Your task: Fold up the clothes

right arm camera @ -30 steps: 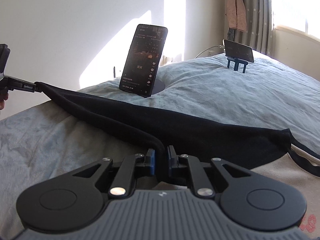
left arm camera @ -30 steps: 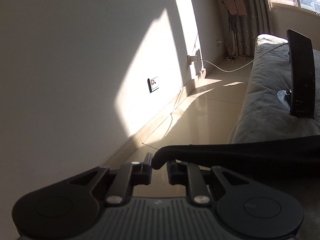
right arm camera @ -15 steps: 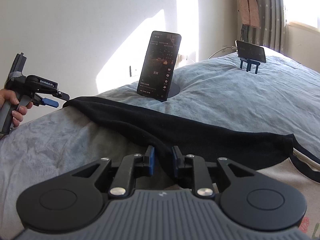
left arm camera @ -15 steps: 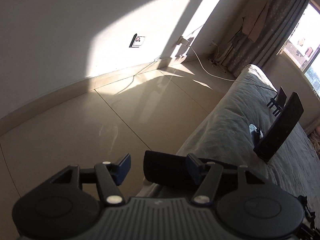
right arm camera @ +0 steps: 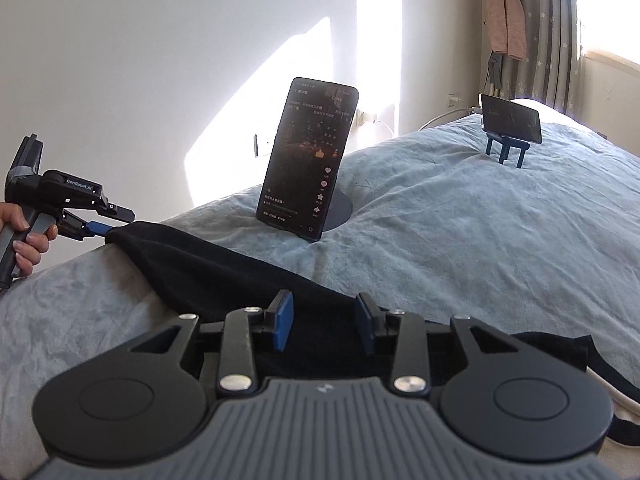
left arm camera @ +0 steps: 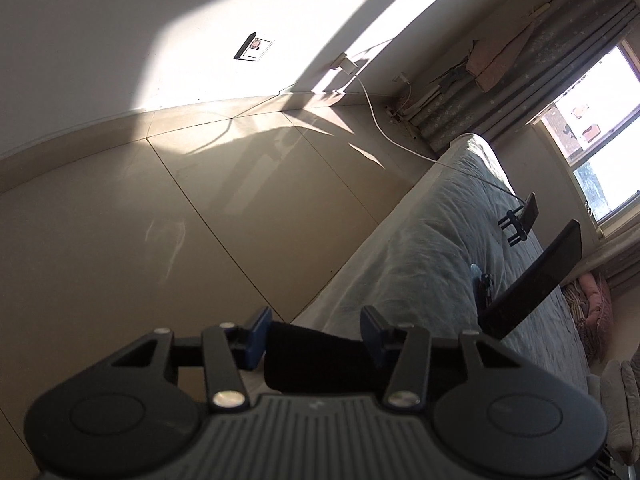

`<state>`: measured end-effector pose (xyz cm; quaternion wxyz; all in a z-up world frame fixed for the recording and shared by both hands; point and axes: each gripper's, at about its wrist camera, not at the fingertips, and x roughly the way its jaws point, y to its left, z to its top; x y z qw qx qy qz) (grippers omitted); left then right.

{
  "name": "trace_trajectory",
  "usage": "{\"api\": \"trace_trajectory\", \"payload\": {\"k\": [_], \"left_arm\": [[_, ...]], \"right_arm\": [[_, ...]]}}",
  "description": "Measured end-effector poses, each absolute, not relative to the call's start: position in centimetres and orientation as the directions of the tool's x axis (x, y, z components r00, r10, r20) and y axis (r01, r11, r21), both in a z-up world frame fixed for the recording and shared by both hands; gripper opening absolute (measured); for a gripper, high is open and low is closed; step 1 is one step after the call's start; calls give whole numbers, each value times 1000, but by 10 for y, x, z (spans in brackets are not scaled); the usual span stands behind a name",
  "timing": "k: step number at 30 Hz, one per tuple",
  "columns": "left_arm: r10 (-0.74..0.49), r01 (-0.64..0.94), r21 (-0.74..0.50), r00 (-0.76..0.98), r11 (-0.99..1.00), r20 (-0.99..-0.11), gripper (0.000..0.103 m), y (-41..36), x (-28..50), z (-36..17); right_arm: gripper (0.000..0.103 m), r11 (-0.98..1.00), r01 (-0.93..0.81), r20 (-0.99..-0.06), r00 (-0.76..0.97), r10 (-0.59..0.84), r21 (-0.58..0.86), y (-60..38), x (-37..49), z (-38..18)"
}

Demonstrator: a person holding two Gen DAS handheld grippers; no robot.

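Note:
A black garment lies in a long folded band across the light blue blanket of a bed. My right gripper hovers just above the band's middle; its jaws are opening and the blue pads touch no cloth. At the far left a hand holds my left gripper at the garment's end. In the left wrist view that gripper straddles the black cloth end; its jaws are closing but the pads stand apart from the cloth.
A phone on a round stand stands just behind the garment, and a second phone on a blue stand sits farther back. The bed's left edge drops to a tiled floor with a white cable. Curtains hang at the back right.
Both grippers let go of the black garment, which has settled from a taut line onto the bed. The left gripper rolled and tipped down toward the floor. The right gripper rose slightly.

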<state>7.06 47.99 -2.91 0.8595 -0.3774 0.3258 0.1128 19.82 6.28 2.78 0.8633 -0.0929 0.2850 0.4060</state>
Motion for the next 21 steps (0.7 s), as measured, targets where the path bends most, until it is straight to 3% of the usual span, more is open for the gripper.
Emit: {"api": "trace_trajectory", "payload": {"k": [5,11,16,17,19,20,21], "left_arm": [[-119,-313,-535,771,785,-626,48,491,74,-17],[-207,-153,-473,755,867,-623,62,505,77,-10],[-281,-88,-491,728,867,-626,60,512,78,-28],[-301,-79,-514,730,854,-613,54,513,76,-32],[-348,-57,-563,734,824,-583,30,515,71,-40],[-366,-51,-582,733,811,-574,15,515,68,-43],[-368,-50,-589,737,806,-567,14,514,65,-44]], "right_arm": [[38,627,-776,-617,461,638,69,85,222,17],[39,590,-807,-651,435,622,25,102,223,7],[38,577,-817,-663,423,618,17,109,224,3],[38,569,-822,-672,413,615,15,111,224,2],[36,562,-827,-679,412,608,1,114,221,0],[21,561,-828,-678,415,606,-6,114,219,0],[11,560,-828,-677,419,605,-12,115,217,-1]]}}
